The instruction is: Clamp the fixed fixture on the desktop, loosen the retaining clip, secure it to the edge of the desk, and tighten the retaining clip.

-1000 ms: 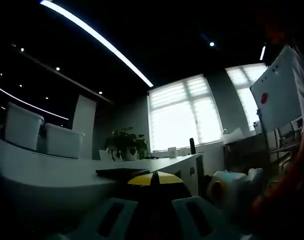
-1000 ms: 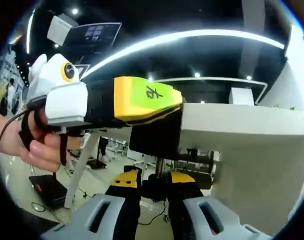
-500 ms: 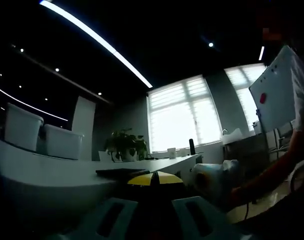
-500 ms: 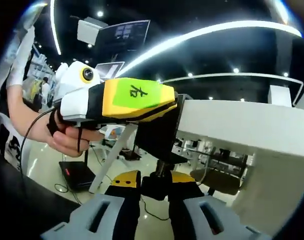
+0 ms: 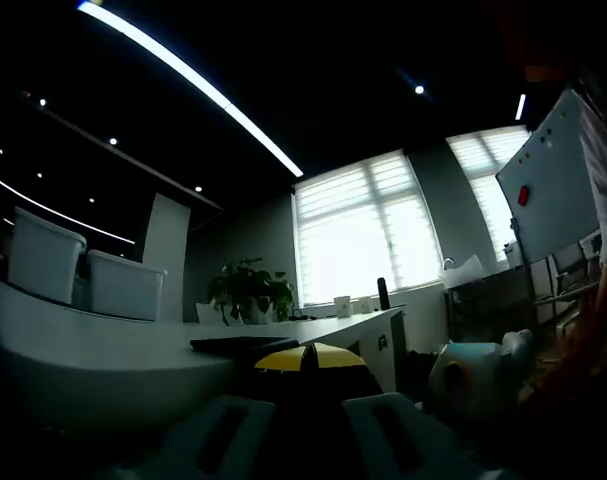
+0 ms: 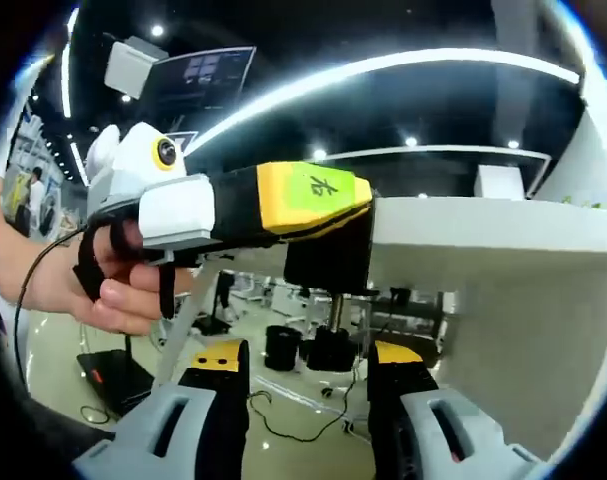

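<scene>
- White tabletop point(image 6: 483, 225) edge carries the black fixture point(image 6: 328, 262), clamped on, screw hanging below.
- Your left gripper point(image 6: 283, 205) grips the fixture's top; its fingers pinch it.
- Your right gripper point(image 6: 308, 375) sits below the fixture, fingers spread either side of the screw knob point(image 6: 330, 350).

Left gripper point(image 6: 313, 205): white housing, black body, yellow tip with green label bearing a character. Black strap and cable across hand point(image 6: 83, 290). Right gripper point(image 6: 308, 375) jaws grey, slotted, yellow-black tips
</scene>
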Motion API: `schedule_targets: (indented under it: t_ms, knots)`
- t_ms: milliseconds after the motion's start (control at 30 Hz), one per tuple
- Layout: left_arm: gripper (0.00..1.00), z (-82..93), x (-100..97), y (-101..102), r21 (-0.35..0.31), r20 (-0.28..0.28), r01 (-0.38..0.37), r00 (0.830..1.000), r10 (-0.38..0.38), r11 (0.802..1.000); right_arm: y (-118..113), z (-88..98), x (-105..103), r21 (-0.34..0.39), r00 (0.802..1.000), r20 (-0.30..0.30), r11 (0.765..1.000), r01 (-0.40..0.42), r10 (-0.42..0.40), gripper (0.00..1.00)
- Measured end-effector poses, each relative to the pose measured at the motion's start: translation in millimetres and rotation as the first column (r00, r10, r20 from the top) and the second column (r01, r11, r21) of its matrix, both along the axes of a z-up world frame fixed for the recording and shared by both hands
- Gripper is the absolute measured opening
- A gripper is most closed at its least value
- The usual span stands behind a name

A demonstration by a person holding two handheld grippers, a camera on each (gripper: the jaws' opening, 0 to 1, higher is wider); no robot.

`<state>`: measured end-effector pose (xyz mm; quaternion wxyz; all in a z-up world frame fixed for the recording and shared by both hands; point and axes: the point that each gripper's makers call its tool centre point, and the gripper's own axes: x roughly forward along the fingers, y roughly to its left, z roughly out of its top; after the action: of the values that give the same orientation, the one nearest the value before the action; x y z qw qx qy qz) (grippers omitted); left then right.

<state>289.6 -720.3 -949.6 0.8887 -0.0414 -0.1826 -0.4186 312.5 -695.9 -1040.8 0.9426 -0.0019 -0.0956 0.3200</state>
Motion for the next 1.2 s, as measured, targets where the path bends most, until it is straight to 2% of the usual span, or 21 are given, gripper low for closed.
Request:
schedule_targets:
  t_ms: [33,67,167,267,333,400,500,633,700,767,900,967,1067,1133,1200]
  knots:
    - [0.02,-0.9,0.3,0,0.004,-0.005,0.000,1.000,0.001,1.000,-5,3.6,0,0.095,0.997,-0.034,0.993,0.066,-0.063,0.46]
    - [0.02,-1.6,0.6,-1,0.007,-0.009,0.000,1.000,0.000,1.000,-8,3.2,0,0.105,0.993,-0.052,0.988,0.112,-0.107,0.46]
    - [0.02,-2.7,1.0,-1,0.007,-0.019,-0.004,1.000,0.004,1.000,-16,10.7,6,0.081,0.973,-0.019,0.969,0.233,-0.232,0.45]
    - [0.02,-2.6,0.7,0,0.007,-0.019,-0.003,1.000,0.004,1.000,-11,9.1,13,0.094,0.968,-0.085,0.965,0.245,-0.238,0.43]
    - [0.02,-2.5,0.6,-1,0.006,-0.021,-0.002,1.000,0.003,1.000,-7,11.2,15,0.091,0.967,-0.081,0.964,0.250,-0.243,0.41]
    - [0.02,-2.4,0.5,-1,0.008,-0.023,-0.006,1.000,0.006,1.000,-5,11.8,16,0.124,0.962,-0.106,0.956,0.265,-0.253,0.39]
    - [0.02,-2.7,0.3,-1,0.013,-0.021,-0.011,1.000,0.011,1.000,-1,13.1,21,0.100,0.954,-0.090,0.950,0.295,-0.286,0.38]
    - [0.02,-2.8,0.6,0,0.011,-0.020,-0.009,1.000,0.010,1.000,1,11.8,28,0.094,0.951,-0.099,0.949,0.302,-0.293,0.34]
    - [0.02,-2.7,0.5,0,0.008,-0.019,-0.007,1.000,0.007,1.000,3,7.8,30,0.088,0.951,-0.113,0.951,0.297,-0.287,0.27]
    - [0.02,-2.7,0.5,0,0.008,-0.017,-0.006,1.000,0.006,1.000,4,6.0,31,0.091,0.950,-0.123,0.950,0.298,-0.286,0.27]
    - [0.02,-2.6,0.6,1,0.007,-0.016,0.000,1.000,0.000,1.000,5,5.9,30,0.052,0.956,-0.087,0.958,0.284,-0.279,0.26]
    - [0.02,-2.9,0.7,1,0.007,-0.017,-0.001,1.000,0.001,1.000,6,5.4,28,0.036,0.963,-0.065,0.964,0.265,-0.262,0.26]
    - [0.02,-3.0,0.5,1,0.008,-0.016,0.000,1.000,0.000,1.000,9,5.8,27,0.012,0.981,-0.026,0.981,0.193,-0.192,0.26]
    - [0.02,-3.2,0.6,1,0.010,-0.015,0.000,1.000,0.000,1.000,7,5.8,28,0.011,0.987,-0.036,0.988,0.155,-0.155,0.26]
    - [0.02,-3.5,0.7,1,0.011,-0.012,0.001,1.000,-0.001,1.000,11,6.0,27,-0.026,0.994,-0.026,0.994,0.104,-0.104,0.26]
